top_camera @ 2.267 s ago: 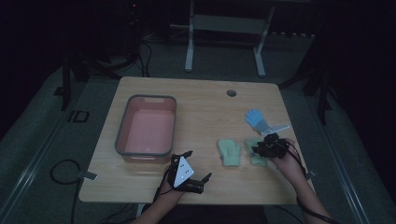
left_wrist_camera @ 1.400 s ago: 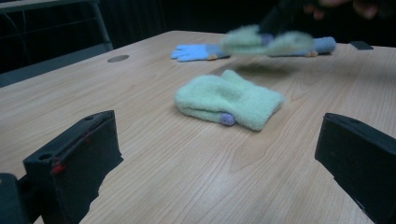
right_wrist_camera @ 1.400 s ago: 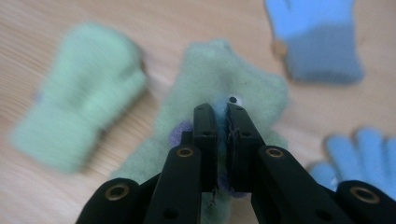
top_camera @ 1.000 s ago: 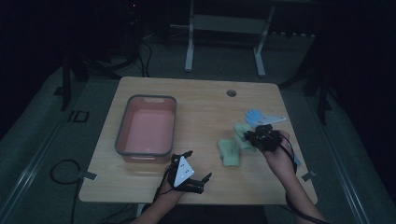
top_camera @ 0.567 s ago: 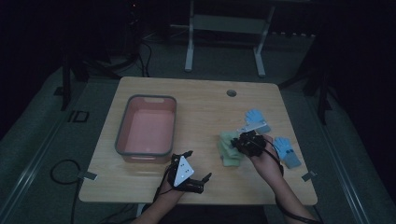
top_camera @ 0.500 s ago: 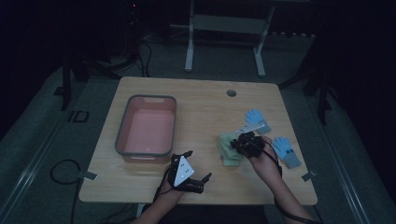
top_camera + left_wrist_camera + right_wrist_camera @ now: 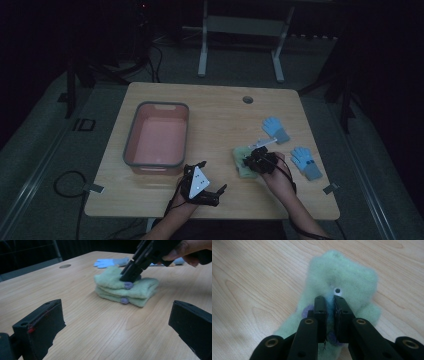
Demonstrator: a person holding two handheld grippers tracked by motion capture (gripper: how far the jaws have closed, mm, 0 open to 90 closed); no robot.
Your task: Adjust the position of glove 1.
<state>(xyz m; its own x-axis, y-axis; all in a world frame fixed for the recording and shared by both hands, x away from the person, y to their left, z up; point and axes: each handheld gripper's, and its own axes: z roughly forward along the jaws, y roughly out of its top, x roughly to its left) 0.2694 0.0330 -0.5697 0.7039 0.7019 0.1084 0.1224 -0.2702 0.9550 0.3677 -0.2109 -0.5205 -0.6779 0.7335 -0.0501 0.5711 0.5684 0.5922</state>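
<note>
- Fingers of my right gripper (image 7: pixel 329 298) are nearly clenched, tips pressed down into the top of the green mittens (image 7: pixel 342 280); no fabric visibly pinched.
- Mittens lie stacked on the table (image 7: pixel 215 110), right of the pink bin (image 7: pixel 156 135).
- My left gripper (image 7: pixel 212 182) stands wide, released, near the front edge.
- No readable writing anywhere.

Black tongs (image 7: pixel 329 298) with 2 brass-ringed screw holes; grey 3-cornered plate (image 7: pixel 199 181).

On the bench (image 7: pixel 220 107), a tub (image 7: pixel 156 135) sits left. Two stacked mittens (image 7: pixel 243 160) lie right of it under the right tool (image 7: pixel 251 159); two gloves (image 7: pixel 276 129) lie farther right. The left tool (image 7: pixel 205 186) rests at the near edge.
</note>
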